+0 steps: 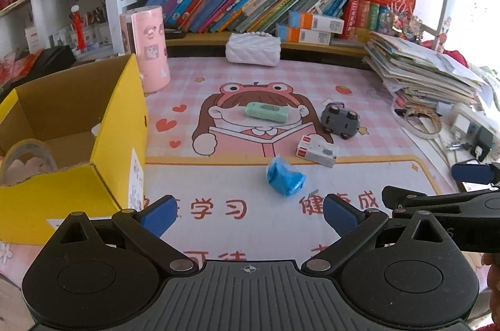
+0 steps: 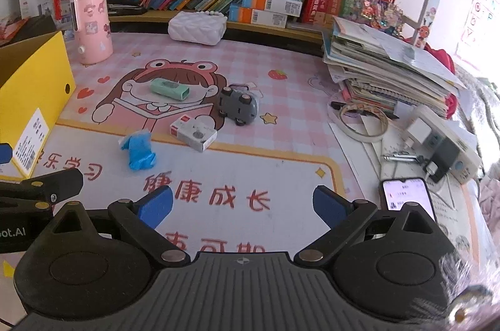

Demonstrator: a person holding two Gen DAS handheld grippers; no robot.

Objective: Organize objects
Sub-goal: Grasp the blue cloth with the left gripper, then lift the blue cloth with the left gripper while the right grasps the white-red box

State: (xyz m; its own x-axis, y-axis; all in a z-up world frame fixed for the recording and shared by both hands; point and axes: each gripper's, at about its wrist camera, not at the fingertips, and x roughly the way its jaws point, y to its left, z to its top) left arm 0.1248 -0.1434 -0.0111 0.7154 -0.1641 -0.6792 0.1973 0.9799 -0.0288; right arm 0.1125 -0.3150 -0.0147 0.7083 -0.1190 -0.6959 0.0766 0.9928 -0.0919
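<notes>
Both grippers, left (image 1: 248, 215) and right (image 2: 243, 206), gape empty, blue bag (image 1: 285, 175) just ahead.

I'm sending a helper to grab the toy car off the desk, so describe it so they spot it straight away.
On the pink cartoon desk mat, look right of the girl's face. The toy car lies there, just behind a small white box. It is the only grey thing with black wheels.

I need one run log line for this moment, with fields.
left gripper: open, empty | right gripper: open, empty | yellow box: holds tape roll | blue bag, toy car: on mat
</notes>
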